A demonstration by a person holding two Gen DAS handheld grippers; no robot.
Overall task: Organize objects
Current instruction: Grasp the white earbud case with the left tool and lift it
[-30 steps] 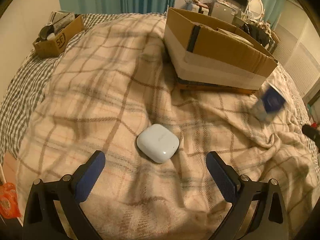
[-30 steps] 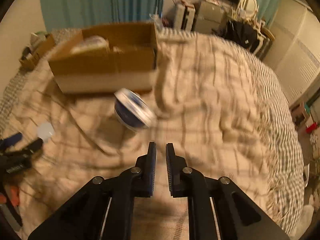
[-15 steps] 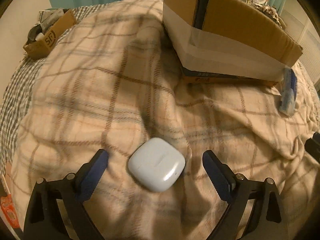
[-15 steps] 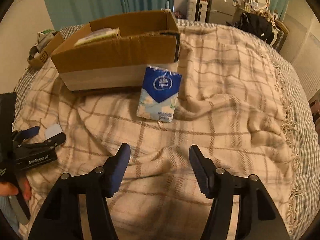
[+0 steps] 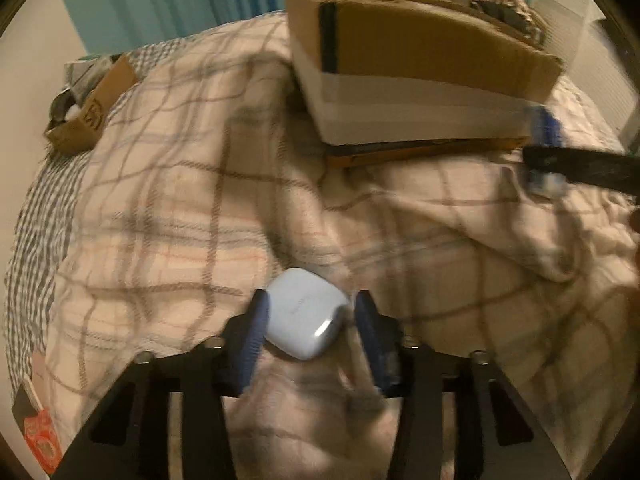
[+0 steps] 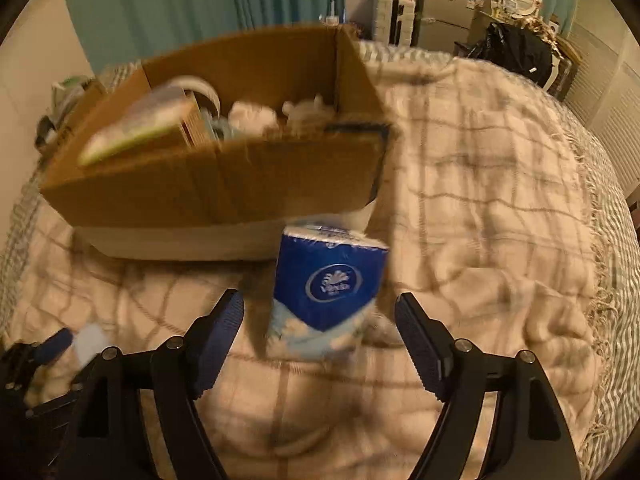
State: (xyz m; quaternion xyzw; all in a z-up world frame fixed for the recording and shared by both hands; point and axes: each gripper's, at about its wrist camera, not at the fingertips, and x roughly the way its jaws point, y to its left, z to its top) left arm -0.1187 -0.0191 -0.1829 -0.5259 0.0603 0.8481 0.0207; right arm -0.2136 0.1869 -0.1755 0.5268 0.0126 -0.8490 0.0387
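Left gripper: jaws just closing, pads against white earbud case on plaid blanket. Right gripper: jaws just opening, spread wide either side of blue tissue pack, not touching; pack lies by cardboard box.

Plaid blanket covers the bed, with a gingham sheet showing at the left edge. Teal curtains hang behind; far right corner holds stacked white units, a black bag and a louvered door.
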